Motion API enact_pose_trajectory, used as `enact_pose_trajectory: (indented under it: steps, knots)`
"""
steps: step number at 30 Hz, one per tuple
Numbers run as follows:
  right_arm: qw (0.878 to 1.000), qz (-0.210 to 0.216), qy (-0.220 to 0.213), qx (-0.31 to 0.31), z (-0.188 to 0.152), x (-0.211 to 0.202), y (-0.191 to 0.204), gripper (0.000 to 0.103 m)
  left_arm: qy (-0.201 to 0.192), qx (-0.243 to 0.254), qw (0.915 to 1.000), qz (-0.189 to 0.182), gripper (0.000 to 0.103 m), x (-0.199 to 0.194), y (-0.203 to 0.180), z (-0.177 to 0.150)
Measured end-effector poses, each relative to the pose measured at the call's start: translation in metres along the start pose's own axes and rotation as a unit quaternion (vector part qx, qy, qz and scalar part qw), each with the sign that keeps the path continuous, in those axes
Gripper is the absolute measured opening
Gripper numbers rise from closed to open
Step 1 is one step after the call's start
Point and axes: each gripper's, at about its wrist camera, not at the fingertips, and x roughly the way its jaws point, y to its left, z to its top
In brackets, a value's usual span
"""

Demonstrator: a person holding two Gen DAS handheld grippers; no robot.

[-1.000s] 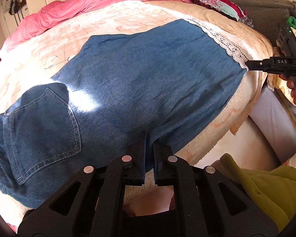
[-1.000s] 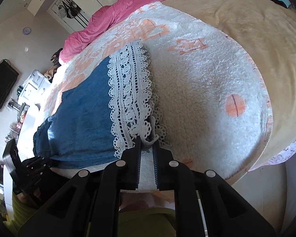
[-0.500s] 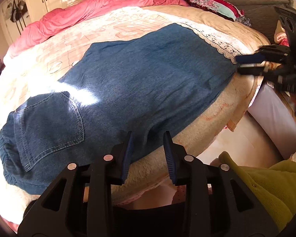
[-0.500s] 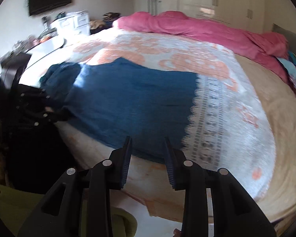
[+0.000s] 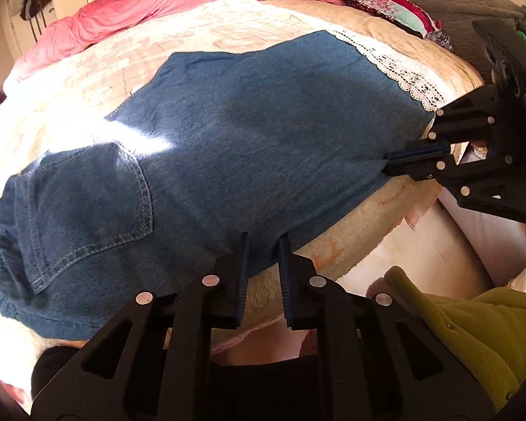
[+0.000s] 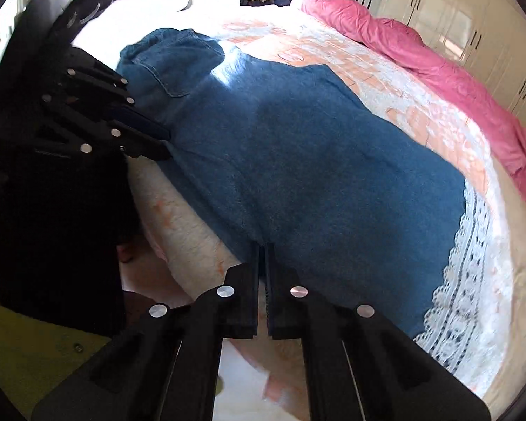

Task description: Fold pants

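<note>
Left wrist view shows the pants [image 5: 228,147] spread flat along the near side of the bed [image 5: 200,31], waist and back pocket [image 5: 87,207] at one end, lace hem [image 5: 396,66] at the other. What could go wrong from here, I judge, is a lopsided fold: only one gripper has cloth, so a lift now would drag one stretch of the edge and bunch the rest. The denim lies close to the mattress edge and could slide off if tugged sideways. The left gripper [image 5: 262,245] has its jaws parted to a moderate gap, tips at the near edge of the pants, holding nothing. The right gripper [image 6: 262,254] has its jaws drawn almost together on the near edge of the pants closer to the lace hem, apparently pinching the denim
</note>
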Motion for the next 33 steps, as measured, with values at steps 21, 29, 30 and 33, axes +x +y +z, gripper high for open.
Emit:
enact_pose_trajectory:
  steps: [21,29,30,33]
  knots:
    - [0.976,-0.019,-0.093,0.194,0.003,-0.042,-0.088,0.041,-0.062,-0.292,0.9462,0.124,0.07,-0.085,0.149,-0.037]
    - [0.97,-0.043,-0.043,0.236,-0.011,-0.012,-0.11,0.052,-0.029,-0.318,0.9402,0.118,0.044,-0.047,0.167,-0.027]
    - [0.969,-0.039,-0.04,0.24,-0.016,-0.006,-0.111,0.052,-0.033,-0.319,0.9389,0.125,0.043,-0.045,0.167,-0.026]
    - [0.969,-0.037,-0.052,0.238,-0.023,-0.009,-0.109,0.052,-0.055,-0.319,0.937,0.131,0.038,-0.056,0.173,-0.032]
